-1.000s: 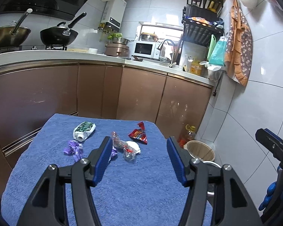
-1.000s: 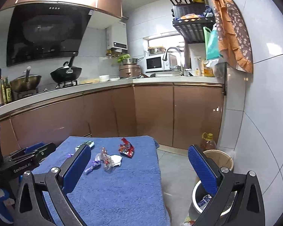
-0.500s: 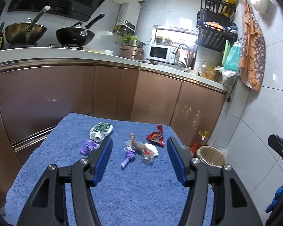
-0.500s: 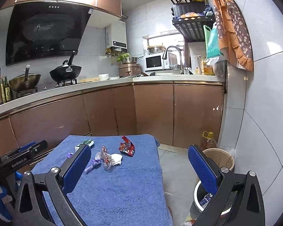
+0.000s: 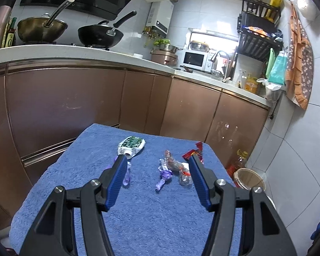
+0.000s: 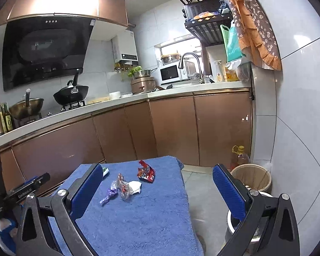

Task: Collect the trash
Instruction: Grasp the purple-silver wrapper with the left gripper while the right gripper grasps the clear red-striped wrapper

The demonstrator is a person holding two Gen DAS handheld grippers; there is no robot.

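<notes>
Several pieces of trash lie on a blue towel-covered table (image 5: 138,213): a white-green pouch (image 5: 131,145), a purple wrapper (image 5: 127,173) by the left fingertip, another purple wrapper (image 5: 163,177), a clear wrapper (image 5: 174,164), a white tissue (image 6: 135,186) and a red packet (image 5: 194,152). My left gripper (image 5: 156,164) is open and empty, above the near side of the pile. My right gripper (image 6: 157,173) is open and empty, held back over the table's right edge. The purple wrapper (image 6: 109,193), the clear wrapper (image 6: 122,186) and the red packet (image 6: 146,172) also show in the right wrist view.
A wooden bin (image 6: 252,177) stands on the floor right of the table, with an oil bottle (image 6: 240,154) behind it and a metal bin (image 6: 234,228) nearer. Brown cabinets (image 5: 74,102) and a counter with woks run behind the table.
The left gripper has swung to the left and tilted up, so the trash now sits between its fingertips. The right gripper has barely moved.
</notes>
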